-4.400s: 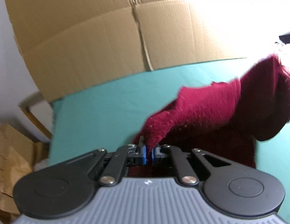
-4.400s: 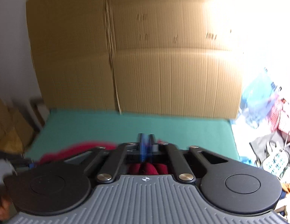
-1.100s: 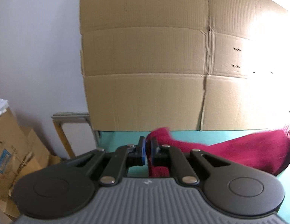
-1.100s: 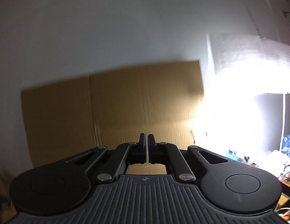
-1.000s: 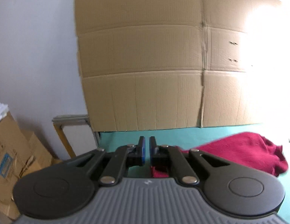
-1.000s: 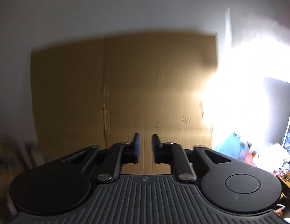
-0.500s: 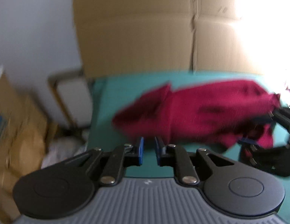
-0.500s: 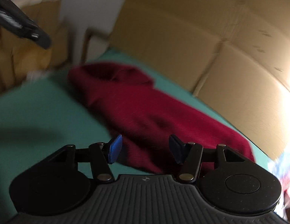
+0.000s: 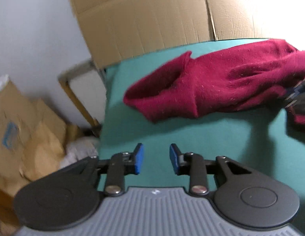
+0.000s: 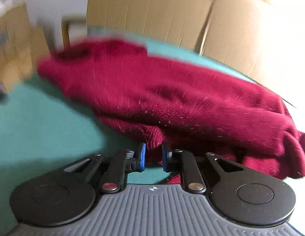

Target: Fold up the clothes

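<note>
red sweater (image 10: 162, 90): soft, limp, bunched mid-table (image 9: 191, 137) | left tool (image 9: 154, 158) open, empty | right tool (image 10: 153, 155) parted around near hem fold, best hold

Fuzzy knit sweater (image 10: 172, 90), matt teal tabletop (image 9: 191, 133) (smooth), corrugated cardbd backdrop (image 9: 152, 19), blue rubbery fingers (image 9: 138, 158).

Left tool (image 9: 156, 158): a grey ribbed plastic body with a small white logo at its top edge, flanked by two round black discs. Black linkage arms run forward from it, each pinned with a silver screw head, and end in two blue pads (image 9: 138, 158). Right tool (image 10: 153, 154): the same build, darker grey ribbing, a round white crosshair mark, black discs and arms, silver screw heads, one tinted red, and blue pads (image 10: 142, 156).
</note>
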Demonstrator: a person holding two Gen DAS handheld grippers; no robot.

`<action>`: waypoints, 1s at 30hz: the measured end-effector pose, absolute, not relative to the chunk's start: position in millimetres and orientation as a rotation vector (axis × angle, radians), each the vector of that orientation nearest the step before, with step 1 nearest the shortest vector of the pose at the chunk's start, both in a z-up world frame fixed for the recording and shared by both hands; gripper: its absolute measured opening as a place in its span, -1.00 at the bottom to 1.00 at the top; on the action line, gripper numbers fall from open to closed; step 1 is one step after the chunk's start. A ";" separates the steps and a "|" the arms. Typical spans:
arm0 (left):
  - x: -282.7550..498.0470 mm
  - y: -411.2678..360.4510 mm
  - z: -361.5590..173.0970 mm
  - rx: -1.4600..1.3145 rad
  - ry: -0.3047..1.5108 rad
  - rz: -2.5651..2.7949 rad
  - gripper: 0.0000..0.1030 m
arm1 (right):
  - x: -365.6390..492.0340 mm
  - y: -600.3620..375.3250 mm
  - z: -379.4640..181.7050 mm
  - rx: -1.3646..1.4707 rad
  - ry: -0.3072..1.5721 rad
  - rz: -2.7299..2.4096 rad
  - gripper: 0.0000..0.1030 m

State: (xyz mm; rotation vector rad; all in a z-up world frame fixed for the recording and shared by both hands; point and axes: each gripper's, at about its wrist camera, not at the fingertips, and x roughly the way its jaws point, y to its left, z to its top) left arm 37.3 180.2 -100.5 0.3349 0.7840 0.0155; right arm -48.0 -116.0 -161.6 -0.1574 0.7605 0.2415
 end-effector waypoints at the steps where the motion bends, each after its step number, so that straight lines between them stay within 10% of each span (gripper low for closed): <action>1: 37.4 178.1 -100.8 0.369 0.755 0.001 -0.42 | -58.1 -127.0 -144.9 -0.121 0.730 0.242 -0.69; 10: -1.0 122.3 -119.9 0.669 0.538 -0.217 -0.35 | -174.8 -212.3 -15.9 0.147 0.424 0.186 -0.70; 20: -23.7 39.5 -168.3 0.825 0.366 -0.218 -0.25 | -189.4 -217.6 5.2 0.295 0.316 0.195 -0.70; 24: 9.4 41.1 -164.8 0.746 0.425 -0.166 -0.95 | -195.2 -221.9 9.0 0.335 0.318 0.201 -0.70; 30: 0.8 78.0 -133.5 0.571 0.460 -0.256 -0.98 | -186.5 -238.3 -0.5 0.374 0.326 0.086 -1.00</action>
